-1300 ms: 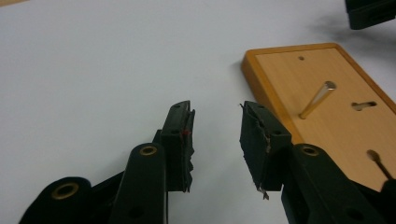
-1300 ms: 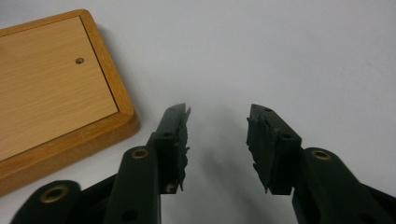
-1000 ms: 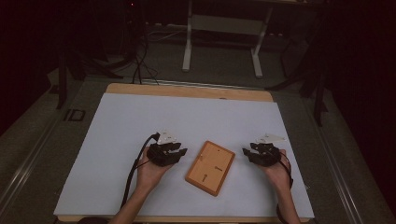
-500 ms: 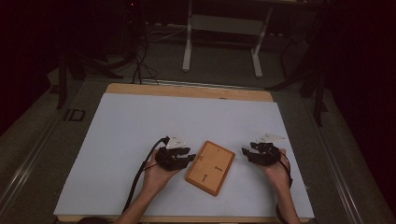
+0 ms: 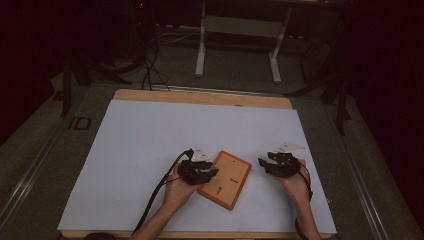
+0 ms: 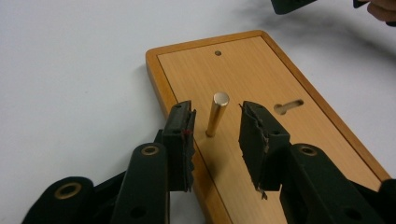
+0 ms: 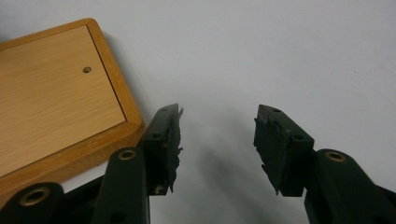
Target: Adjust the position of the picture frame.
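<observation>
A wooden board (image 5: 227,179) lies on the white table cover, near the front. From it rises a short brass peg (image 6: 217,114), with a keyhole slot (image 6: 288,107) beside it. My left gripper (image 6: 218,111) reaches over the board's left edge, its jaws on either side of the peg with gaps on both sides. They have just been closing a little. In the high view the left gripper (image 5: 210,172) sits at that edge. My right gripper (image 7: 219,116) hovers over bare cover just right of the board's corner (image 7: 116,126). Its jaws have just been opening and hold nothing.
The white cover (image 5: 150,150) spans a wooden table. A black cable (image 5: 160,195) trails from the left gripper toward the front edge. Behind the table are a white desk frame (image 5: 202,45) and floor cables.
My left hand has moved right, from beside the board to over its left edge. The right hand and the board have stayed where they were.
</observation>
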`<state>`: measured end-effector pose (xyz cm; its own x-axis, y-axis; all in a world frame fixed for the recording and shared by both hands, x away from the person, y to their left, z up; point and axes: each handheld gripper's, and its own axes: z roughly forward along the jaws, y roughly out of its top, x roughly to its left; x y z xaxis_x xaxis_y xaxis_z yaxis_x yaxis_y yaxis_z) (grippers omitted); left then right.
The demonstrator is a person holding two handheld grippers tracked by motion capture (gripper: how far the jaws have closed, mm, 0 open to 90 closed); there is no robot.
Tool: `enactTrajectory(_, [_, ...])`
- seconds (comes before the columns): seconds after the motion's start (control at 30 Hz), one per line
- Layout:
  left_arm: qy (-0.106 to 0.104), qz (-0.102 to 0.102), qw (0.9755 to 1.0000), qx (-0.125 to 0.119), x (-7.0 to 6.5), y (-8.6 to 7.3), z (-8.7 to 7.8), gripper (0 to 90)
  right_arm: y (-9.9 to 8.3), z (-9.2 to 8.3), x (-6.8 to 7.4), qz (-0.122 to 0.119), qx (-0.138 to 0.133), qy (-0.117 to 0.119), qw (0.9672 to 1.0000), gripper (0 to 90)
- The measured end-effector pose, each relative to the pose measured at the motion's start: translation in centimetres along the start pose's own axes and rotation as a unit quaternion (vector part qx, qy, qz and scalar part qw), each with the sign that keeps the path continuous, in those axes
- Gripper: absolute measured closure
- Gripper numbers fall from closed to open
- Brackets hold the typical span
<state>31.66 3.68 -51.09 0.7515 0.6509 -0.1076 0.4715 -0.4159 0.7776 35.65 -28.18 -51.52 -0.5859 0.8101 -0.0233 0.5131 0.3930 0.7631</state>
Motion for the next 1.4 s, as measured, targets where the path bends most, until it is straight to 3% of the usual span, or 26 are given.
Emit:
enactTrajectory(0.17, [0.009, -0.019, 0.9998, 0.001, 0.1, 0.2, 1.1, 68.4, 0.0, 0.0, -0.1, 0.0, 0.0, 0.001, 1.0, 50.0])
enactTrajectory(0.7, [0.003, -0.043, 0.999, 0.005, 0.0, 0.2, 2.5, 78.1, 0.1, 0.2, 0.2, -0.006, 0.001, 0.008, 1.0, 50.0])
enactTrajectory(1.03, [0.017, -0.056, 0.9983, 0.004, -0.3, 0.1, 2.5, 83.2, 0.2, 0.4, 0.5, -0.011, 0.002, 0.012, 0.9999, 50.0])
enactTrajectory(1.4, [0.031, -0.086, 0.9959, 0.0, -0.7, 0.0, 2.4, 83.5, 0.2, 0.6, 0.7, -0.017, 0.001, 0.017, 0.9997, 50.0])
